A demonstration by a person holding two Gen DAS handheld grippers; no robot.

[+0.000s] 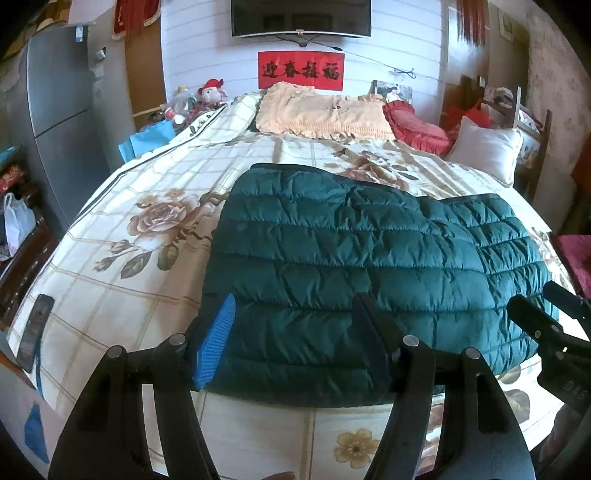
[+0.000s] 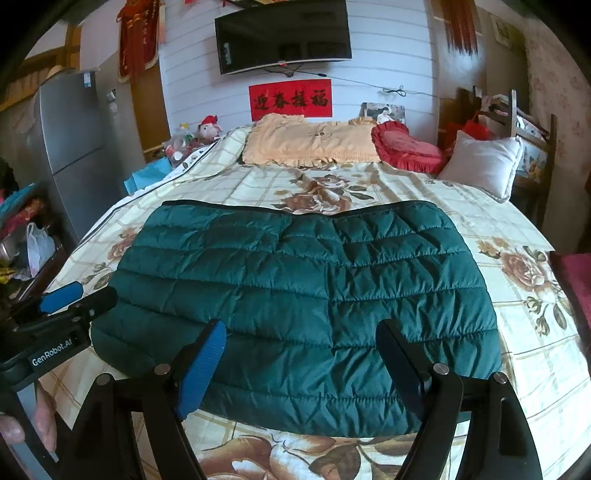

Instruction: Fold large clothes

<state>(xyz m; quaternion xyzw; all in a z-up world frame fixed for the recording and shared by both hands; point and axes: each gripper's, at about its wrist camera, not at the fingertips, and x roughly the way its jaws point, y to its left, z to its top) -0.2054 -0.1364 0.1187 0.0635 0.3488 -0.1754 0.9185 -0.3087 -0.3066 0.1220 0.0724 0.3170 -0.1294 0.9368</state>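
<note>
A dark green quilted down jacket (image 1: 369,266) lies folded flat on the floral bedspread (image 1: 147,221); it also shows in the right wrist view (image 2: 303,295). My left gripper (image 1: 295,332) is open, fingers spread just above the jacket's near left edge, holding nothing. My right gripper (image 2: 303,354) is open above the jacket's near edge, empty. The right gripper shows at the right edge of the left wrist view (image 1: 546,314). The left gripper shows at the left edge of the right wrist view (image 2: 74,299).
Pillows lie at the bed's head: a peach one (image 2: 310,144), a red one (image 2: 406,147), a white one (image 2: 484,162). A grey fridge (image 1: 55,110) stands left. A phone (image 1: 35,332) lies on the bed's left edge. A TV (image 2: 284,33) hangs on the wall.
</note>
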